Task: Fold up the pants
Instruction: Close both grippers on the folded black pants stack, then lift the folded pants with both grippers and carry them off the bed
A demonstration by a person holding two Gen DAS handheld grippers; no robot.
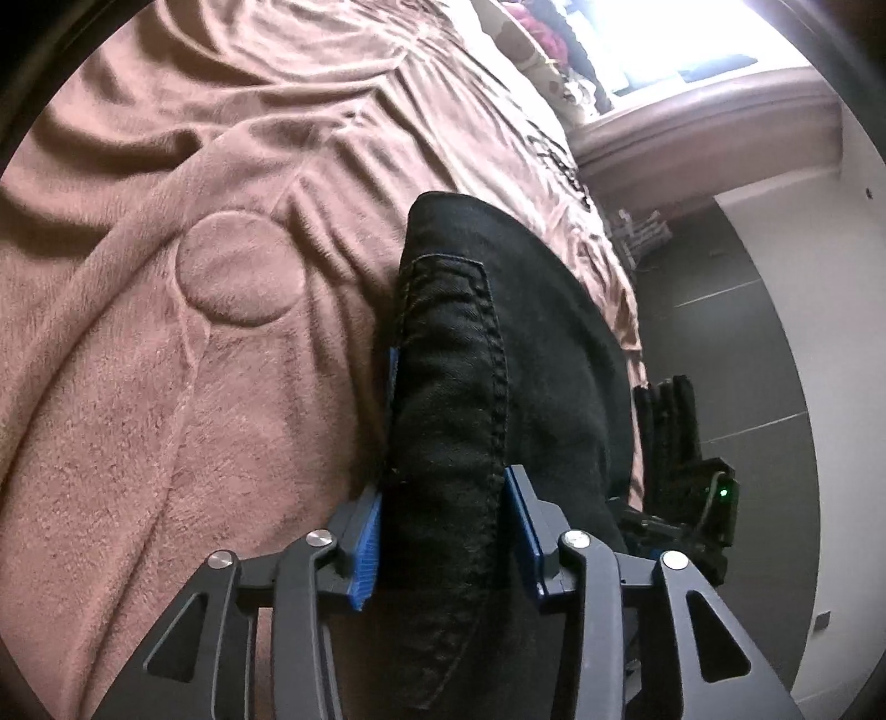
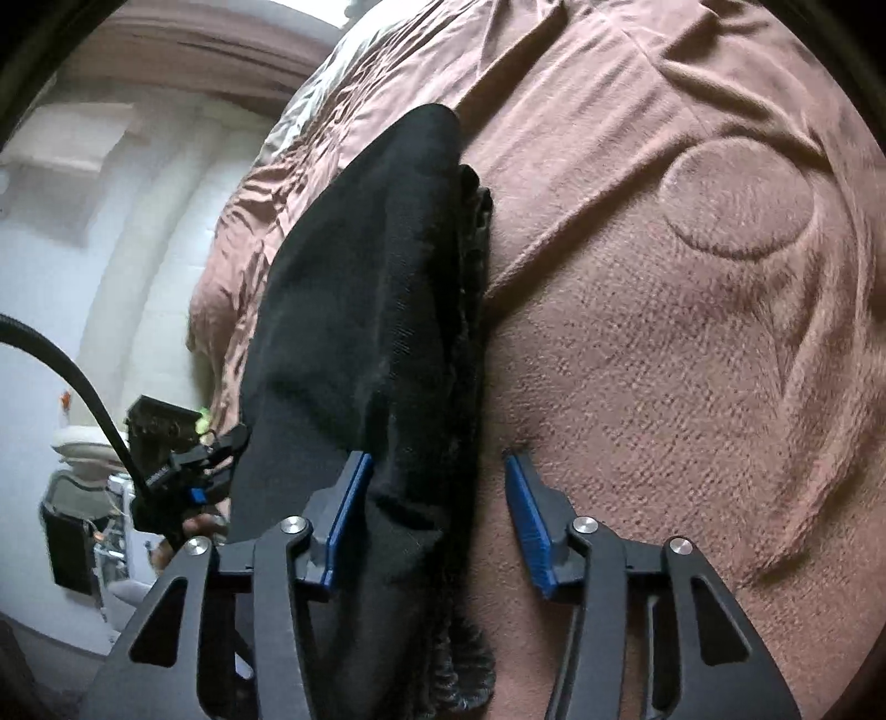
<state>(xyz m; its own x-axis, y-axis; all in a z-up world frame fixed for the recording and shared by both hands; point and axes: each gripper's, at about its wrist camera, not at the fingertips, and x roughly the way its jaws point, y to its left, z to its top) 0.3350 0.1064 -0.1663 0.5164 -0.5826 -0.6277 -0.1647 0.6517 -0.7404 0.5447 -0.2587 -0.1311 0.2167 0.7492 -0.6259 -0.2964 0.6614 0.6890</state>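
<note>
In the left wrist view the black pants (image 1: 459,343) lie as a thick folded bundle on the pink-brown blanket (image 1: 166,399), a stitched pocket seam facing up. My left gripper (image 1: 443,482) is shut on this bundle, and both blue pads press its sides. The right wrist view shows the same pants (image 2: 376,310) running up between the fingers of my right gripper (image 2: 436,457). That gripper is open: the left pad touches the cloth, while a gap shows blanket (image 2: 692,387) between the right pad and the fabric edge.
The bed edge drops to a dark grey tiled floor (image 1: 736,332) beside a white wall (image 1: 819,288). The right gripper's body (image 1: 686,487) shows at the pants' far side. A hand holds the left gripper's body (image 2: 166,459). Clutter sits past the bed end (image 1: 554,33).
</note>
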